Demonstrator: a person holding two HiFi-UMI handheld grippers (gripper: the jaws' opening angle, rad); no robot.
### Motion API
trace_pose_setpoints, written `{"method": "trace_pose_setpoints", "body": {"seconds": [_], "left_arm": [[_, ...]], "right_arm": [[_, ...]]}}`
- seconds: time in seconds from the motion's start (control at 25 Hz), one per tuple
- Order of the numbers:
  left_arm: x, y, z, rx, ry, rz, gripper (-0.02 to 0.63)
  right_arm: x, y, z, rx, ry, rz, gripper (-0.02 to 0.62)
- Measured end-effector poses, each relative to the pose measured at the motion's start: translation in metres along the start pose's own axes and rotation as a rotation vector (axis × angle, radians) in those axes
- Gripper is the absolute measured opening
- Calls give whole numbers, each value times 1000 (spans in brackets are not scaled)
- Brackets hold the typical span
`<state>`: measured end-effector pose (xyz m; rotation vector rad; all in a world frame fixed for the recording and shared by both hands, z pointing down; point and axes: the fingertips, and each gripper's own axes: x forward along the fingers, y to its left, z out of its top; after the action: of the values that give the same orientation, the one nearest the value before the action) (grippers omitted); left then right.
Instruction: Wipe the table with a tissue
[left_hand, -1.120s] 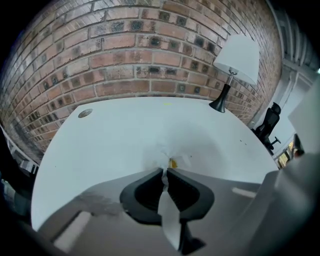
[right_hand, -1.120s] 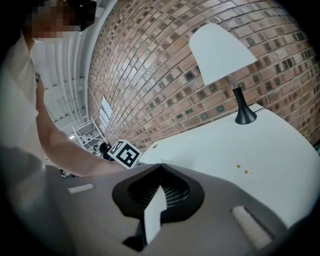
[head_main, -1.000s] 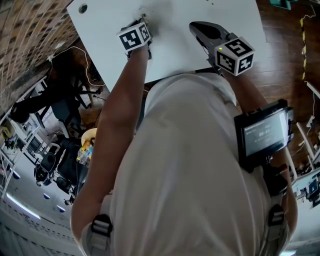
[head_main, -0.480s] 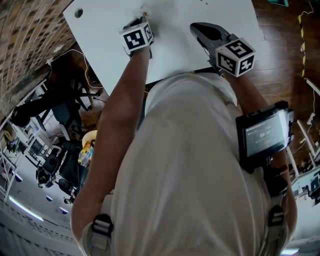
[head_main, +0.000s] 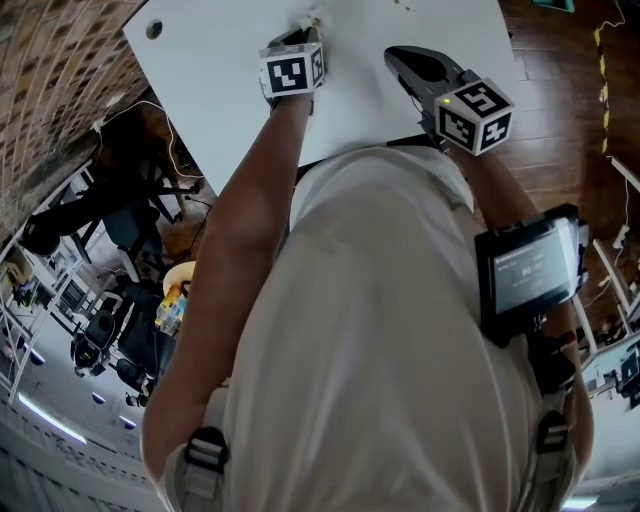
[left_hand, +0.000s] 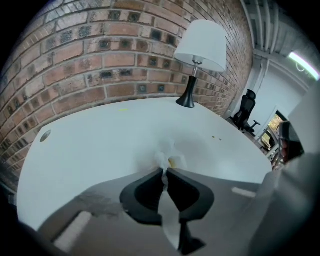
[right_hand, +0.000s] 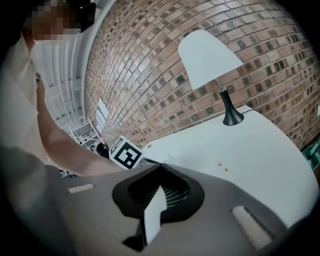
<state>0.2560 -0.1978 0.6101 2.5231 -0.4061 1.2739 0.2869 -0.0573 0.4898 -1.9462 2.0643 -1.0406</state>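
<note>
White table (head_main: 220, 60) set against a brick wall (left_hand: 100, 55); a lamp (left_hand: 200, 47) stands at the far edge by the wall. Surface mostly bare.

Left gripper (head_main: 305, 28) is pitched steeply down over the far part of the table. Its jaws are clamped on the tissue (left_hand: 165, 152). The wad sticks out just past the tips and is pressed to the tabletop. In the left gripper view, the left gripper (left_hand: 164, 170) shows no gap between the pads, only a thin white strip pinched there.

Tissue: white, crumpled, a small ragged tuft, no clear long axis. A yellowish smear (left_hand: 173, 161) sits right under its near edge, touching it.

Key relation: the tissue lies dead ahead of the left jaws and is already on the surface. A few small yellow specks (left_hand: 216, 137) lie off to the right of the wad, apart from it, toward the lamp side. Judgement: the next stroke probably calls for a sweep rightward across the top, with downward pressure so the wad drags rather than skips.

Right gripper (head_main: 395, 52) hangs over the table's near right part, well apart from the tissue. In the right gripper view the right gripper (right_hand: 160, 166) has its jaws together with nothing between them. The left hand is plainly the working one.

Risk, as a guess: the thin tissue may tear or slip from the pinch.
</note>
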Motion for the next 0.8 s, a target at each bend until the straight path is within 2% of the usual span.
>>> {"method": "trace_pose_setpoints", "body": {"seconds": [0.16, 0.32, 0.4, 0.6, 0.8], "left_arm": [[-7, -5, -6, 20, 3, -50, 23], [-30, 28, 1, -32, -96, 34, 23], [-39, 49, -2, -71, -110, 88, 23], [-48, 89, -29, -144, -54, 203, 23], [-40, 84, -40, -171, -6, 215, 24]], "right_arm": [[7, 4, 1, -4, 0, 10, 7], [16, 8, 5, -10, -1, 23, 6], [16, 9, 4, -12, 2, 28, 6], [14, 15, -3, -14, 9, 36, 6], [5, 10, -4, -12, 7, 20, 6]]}}
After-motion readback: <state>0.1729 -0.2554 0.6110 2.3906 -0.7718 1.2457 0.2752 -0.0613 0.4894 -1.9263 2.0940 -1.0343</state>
